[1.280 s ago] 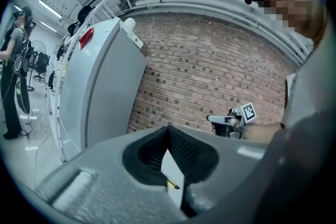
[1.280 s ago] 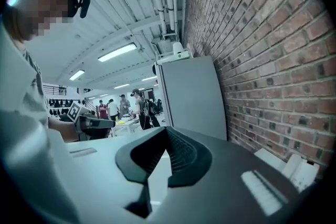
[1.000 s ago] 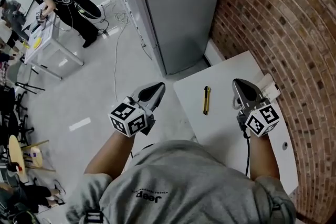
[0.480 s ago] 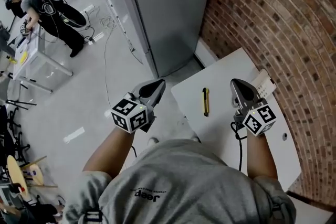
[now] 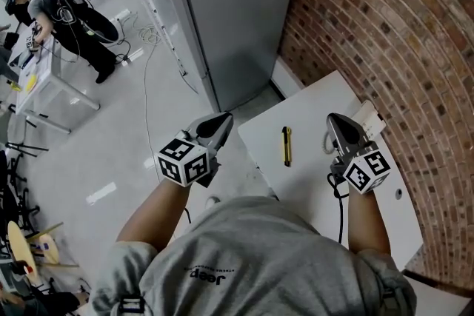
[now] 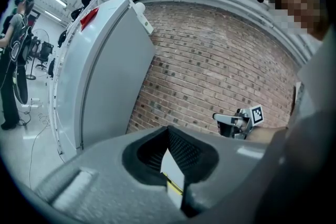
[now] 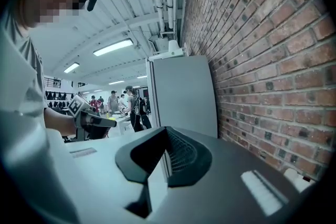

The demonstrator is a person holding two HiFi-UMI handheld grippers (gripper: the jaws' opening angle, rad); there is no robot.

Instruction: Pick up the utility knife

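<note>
Lying at the centre of the frame on the white table [image 5: 318,192], the utility knife [image 5: 285,146] is flanked by the left gripper [image 5: 221,123] and right gripper [image 5: 338,123], both clenched on nothing, evidently so that either may be brought in.

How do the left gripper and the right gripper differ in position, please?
The left gripper hovers over the floor, just off the table; the right gripper hovers above the table. The left gripper is left of the utility knife, the right gripper right of it. Both are shut and empty.
</note>
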